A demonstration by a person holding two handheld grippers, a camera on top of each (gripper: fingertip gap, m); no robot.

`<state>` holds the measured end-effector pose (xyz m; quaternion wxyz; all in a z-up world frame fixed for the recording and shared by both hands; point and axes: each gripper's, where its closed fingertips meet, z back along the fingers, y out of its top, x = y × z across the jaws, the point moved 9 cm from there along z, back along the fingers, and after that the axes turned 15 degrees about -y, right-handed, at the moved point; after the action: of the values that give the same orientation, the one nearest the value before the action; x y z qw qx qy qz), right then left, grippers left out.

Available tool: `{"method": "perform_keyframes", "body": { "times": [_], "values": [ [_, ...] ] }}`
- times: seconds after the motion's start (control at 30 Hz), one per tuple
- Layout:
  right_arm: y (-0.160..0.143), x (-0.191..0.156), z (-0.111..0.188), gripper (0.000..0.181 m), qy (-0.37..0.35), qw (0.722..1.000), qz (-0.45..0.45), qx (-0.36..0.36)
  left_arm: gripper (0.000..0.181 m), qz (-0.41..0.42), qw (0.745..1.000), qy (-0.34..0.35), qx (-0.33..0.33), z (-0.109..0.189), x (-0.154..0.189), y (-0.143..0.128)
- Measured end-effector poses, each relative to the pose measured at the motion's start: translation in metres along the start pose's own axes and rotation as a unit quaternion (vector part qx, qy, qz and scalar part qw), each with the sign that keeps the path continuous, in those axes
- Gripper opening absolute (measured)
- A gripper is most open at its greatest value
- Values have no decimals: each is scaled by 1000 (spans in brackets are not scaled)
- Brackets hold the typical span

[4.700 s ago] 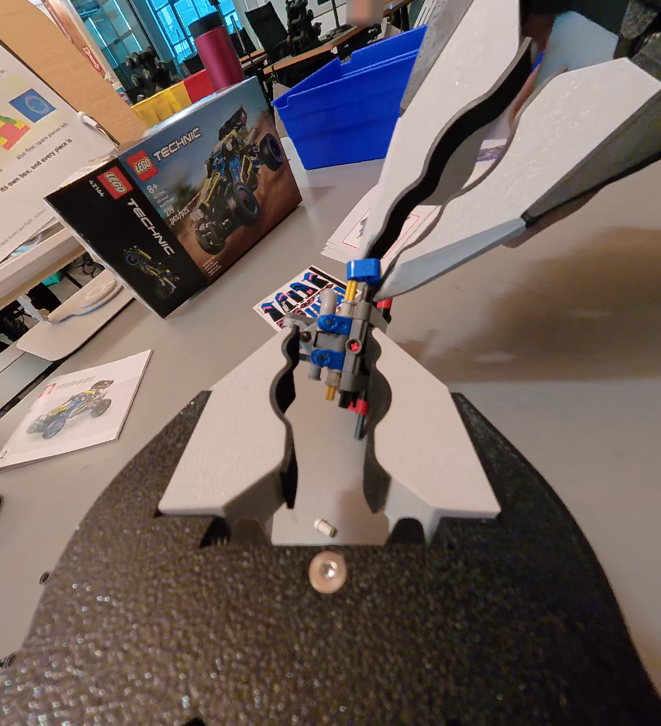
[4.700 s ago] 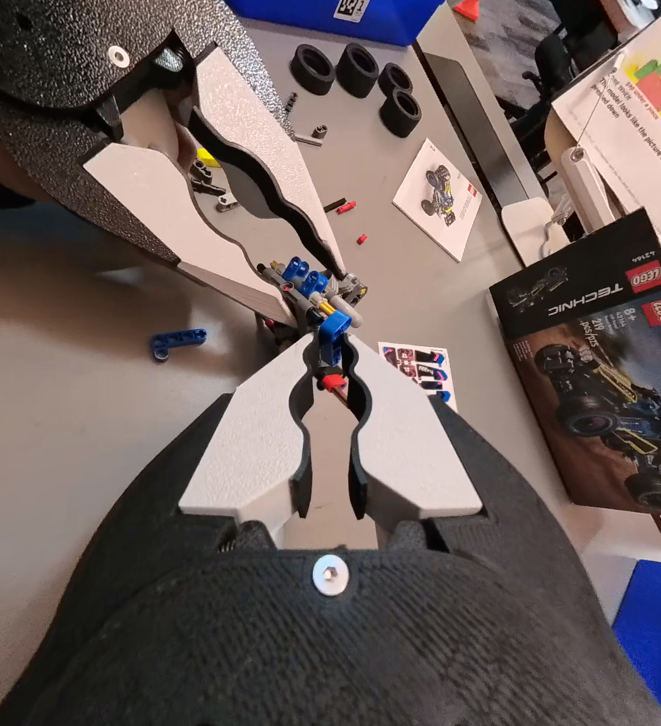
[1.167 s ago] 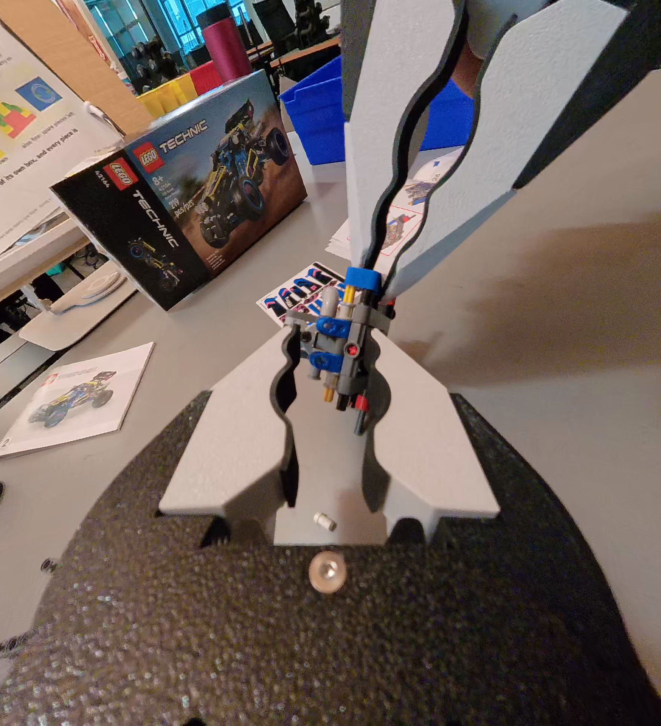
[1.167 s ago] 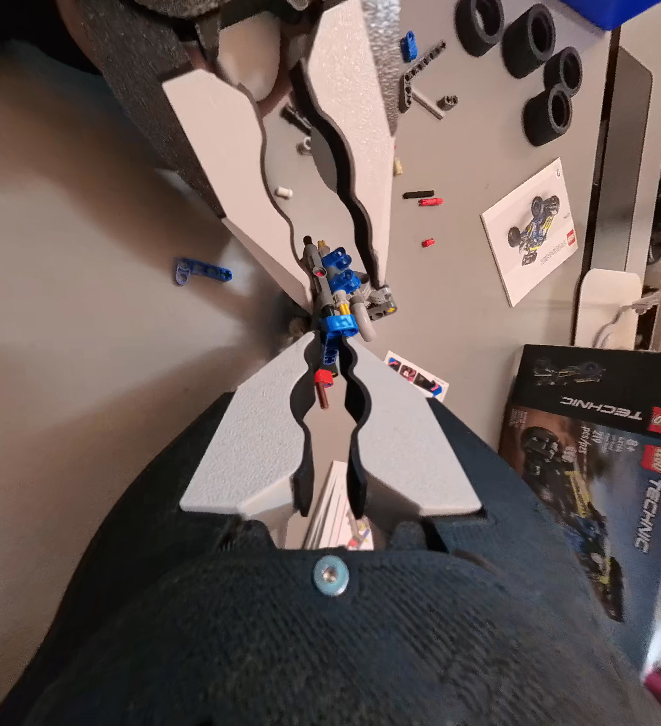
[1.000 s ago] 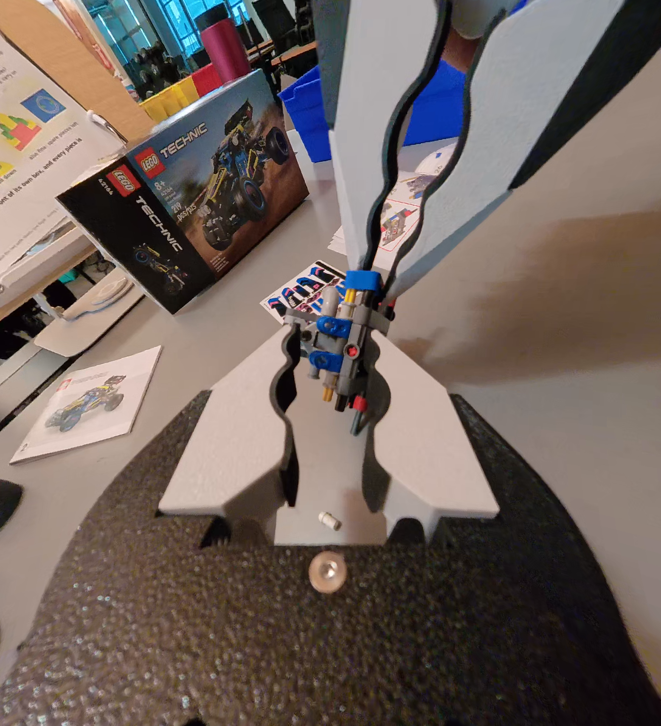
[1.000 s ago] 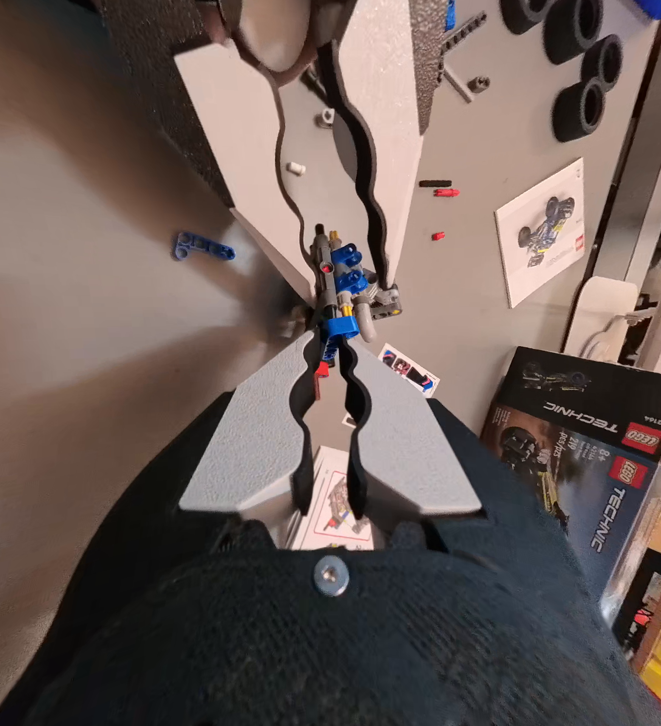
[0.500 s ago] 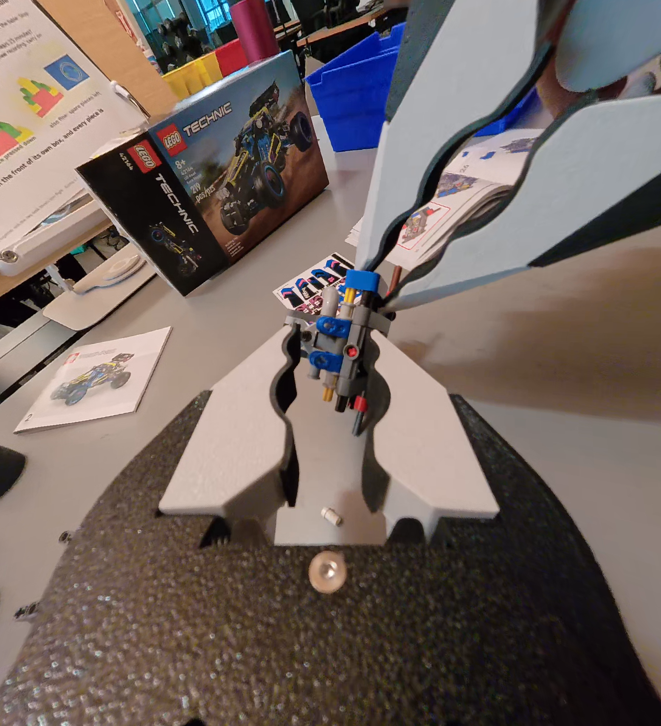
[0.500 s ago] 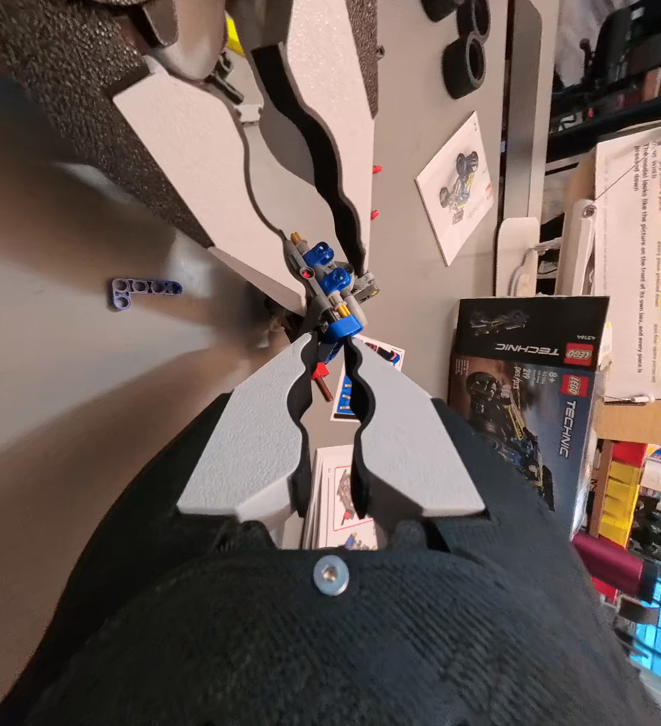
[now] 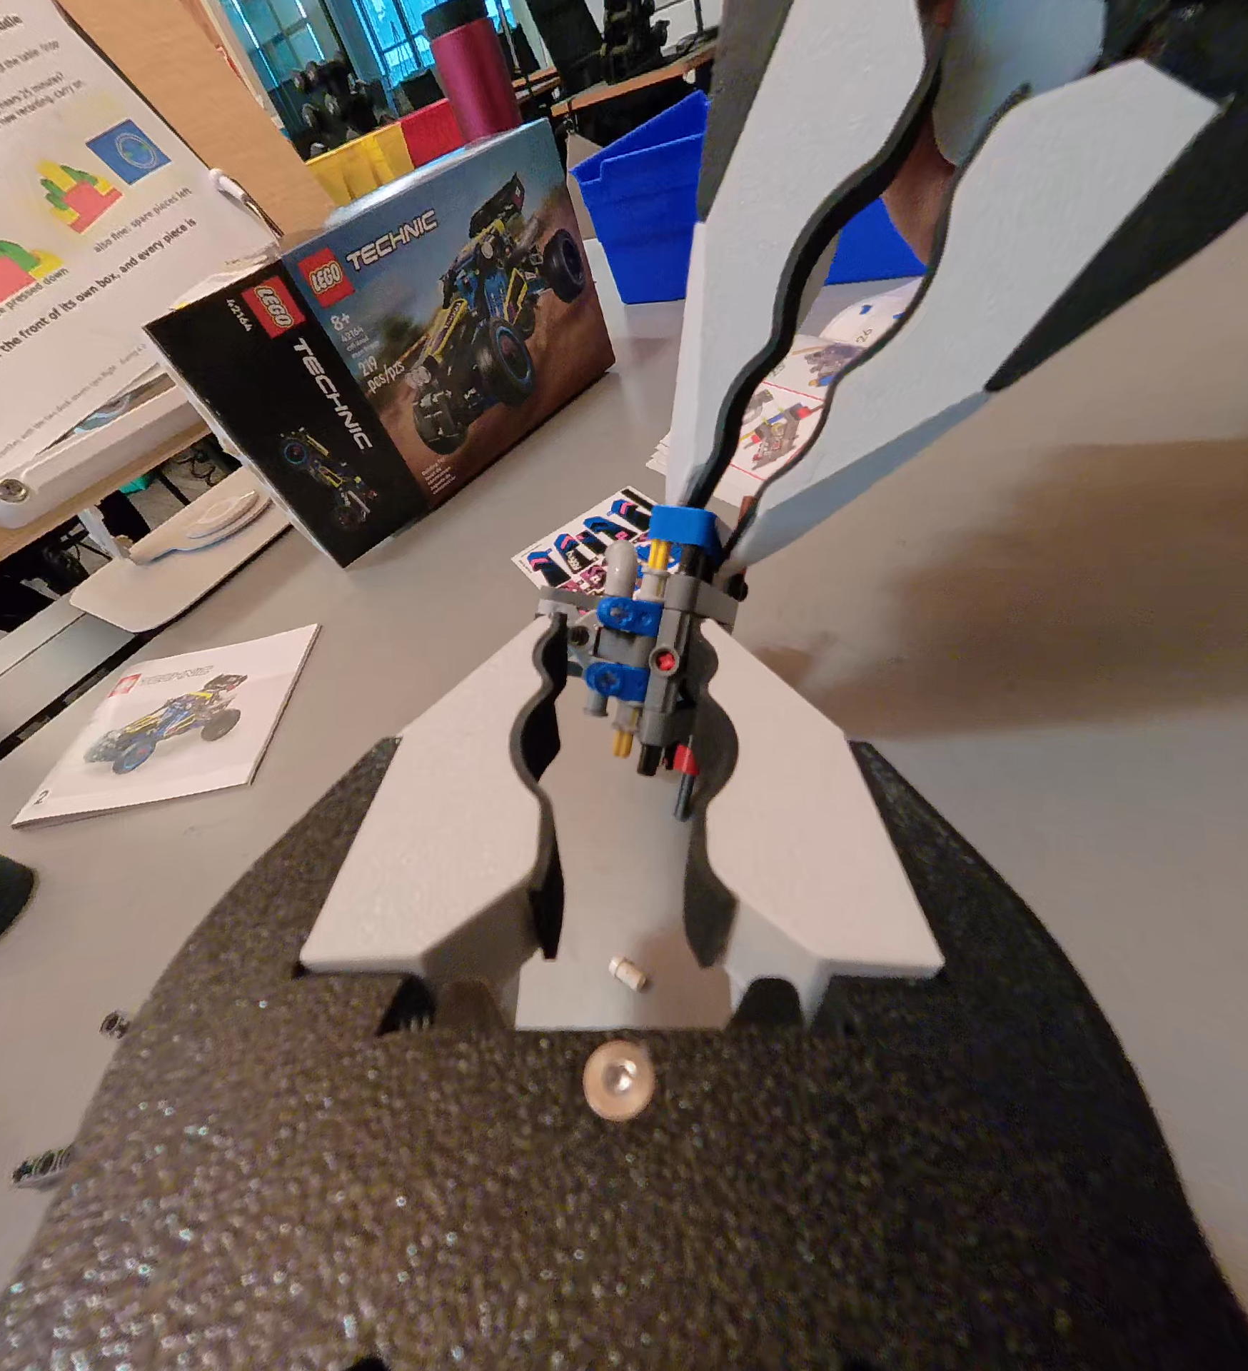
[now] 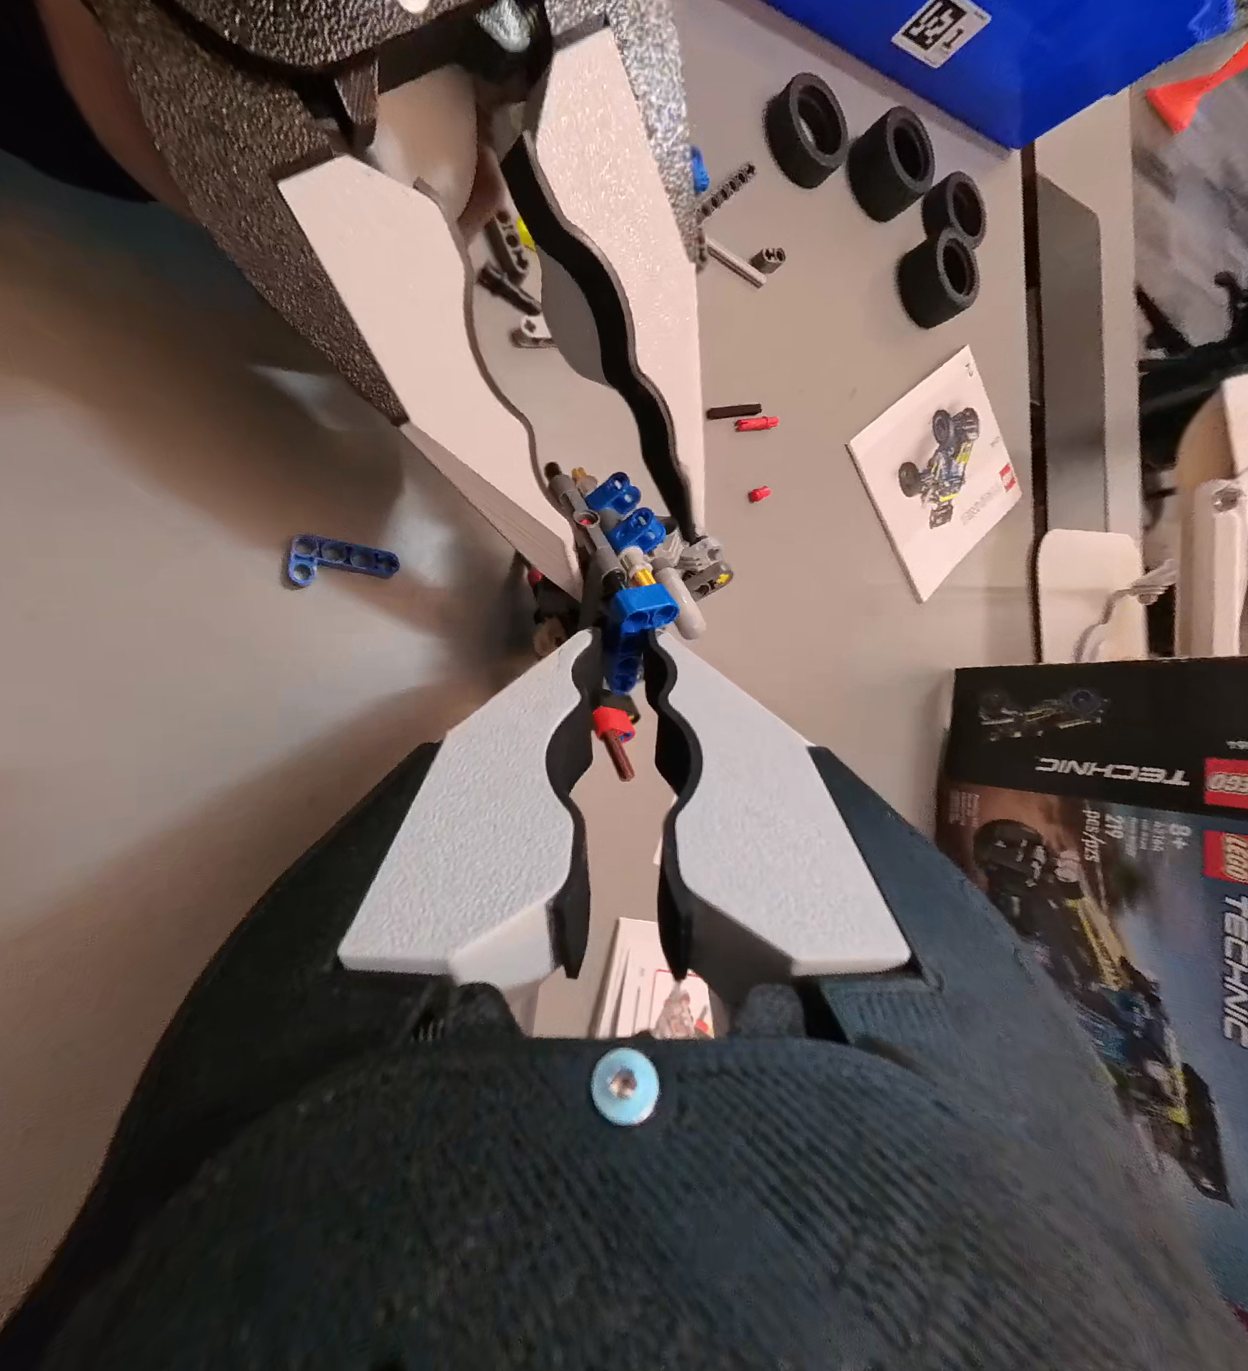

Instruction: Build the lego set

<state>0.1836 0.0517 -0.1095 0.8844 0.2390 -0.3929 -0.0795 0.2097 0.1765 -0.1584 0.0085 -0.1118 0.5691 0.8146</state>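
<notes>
Early build: small grey-blue brick sub-assembly clamped by left hand-held gripper; right hand-held gripper clamped on its blue beam; four black rubber tyres unmounted on counter.

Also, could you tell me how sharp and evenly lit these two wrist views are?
Left wrist view: the assembly is crisp, the set box slightly soft, straight edges bow from the wide lens. Right wrist view: the right gripper is sharp, the table at left smeared and shadowed, the box blurred.

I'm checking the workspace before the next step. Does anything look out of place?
A small white pin lies loose on the left gripper base, behind the clamped assembly. A blue beam sits alone on the table, apart from the other parts.
</notes>
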Motion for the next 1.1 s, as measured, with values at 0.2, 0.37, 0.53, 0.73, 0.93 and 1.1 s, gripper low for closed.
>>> {"method": "perform_keyframes", "body": {
  "times": [0.2, 0.37, 0.53, 0.73, 0.93, 1.1],
  "values": [
    [-1, 4, 0, 7, 38, 999, -16, -1, 29, -2, 1000, -6, 0, 0, 1, 0],
    [-4, 8, -2, 7, 71, 997, -17, 11, 29, -4, 1000, -8, 0, -1, 1, 0],
    [-6, 14, -4, 7, 112, 993, -16, 22, 29, -6, 1000, -10, 0, -1, 1, 0],
    [-10, 16, -5, 5, 128, 991, -22, 35, 29, -8, 1000, -10, 0, -2, 1, 0],
    [-11, 17, -4, 5, 132, 990, -20, 39, 29, -9, 1000, -13, 0, -2, 2, 1],
    [-10, 16, -4, 6, 149, 989, -8, 18, 29, -11, 1000, -17, -2, -3, 3, 1]
  ]
}}
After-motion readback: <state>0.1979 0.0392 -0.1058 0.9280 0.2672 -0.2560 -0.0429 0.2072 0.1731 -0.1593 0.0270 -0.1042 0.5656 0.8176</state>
